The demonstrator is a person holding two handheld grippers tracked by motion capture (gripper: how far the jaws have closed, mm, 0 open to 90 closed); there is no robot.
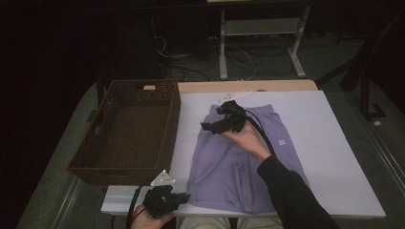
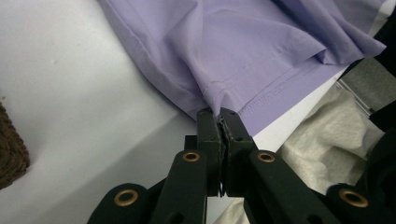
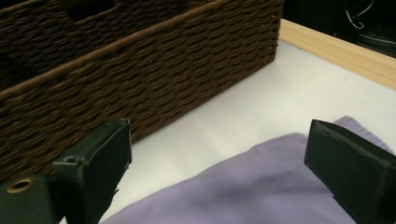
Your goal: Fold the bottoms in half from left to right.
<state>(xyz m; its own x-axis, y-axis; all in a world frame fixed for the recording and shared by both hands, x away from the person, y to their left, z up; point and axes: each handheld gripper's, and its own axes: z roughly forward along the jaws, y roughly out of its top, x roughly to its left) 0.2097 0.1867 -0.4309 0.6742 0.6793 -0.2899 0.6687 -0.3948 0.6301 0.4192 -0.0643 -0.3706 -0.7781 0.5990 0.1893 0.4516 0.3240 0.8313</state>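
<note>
A pair of purple shorts (image 1: 243, 157) lies flat on the white table top (image 1: 334, 157), waistband at the far end and leg hems toward me. At the near left corner my left gripper (image 1: 184, 196) is shut on the hem of the shorts; in the left gripper view its jaws (image 2: 220, 114) pinch the stitched corner of the fabric (image 2: 243, 42). My right gripper (image 1: 207, 126) hovers over the far left corner of the shorts, pointing toward the basket. In the right gripper view its jaws (image 3: 219, 140) stand wide open above the purple cloth (image 3: 261, 186), with nothing pressed between them.
A brown wicker basket (image 1: 172, 129) stands on the left, right beside the shorts, and its woven wall (image 3: 140, 79) is close ahead of the right gripper. A wooden strip (image 1: 248, 86) runs along the table's far edge. A small white object (image 1: 234, 97) lies near it.
</note>
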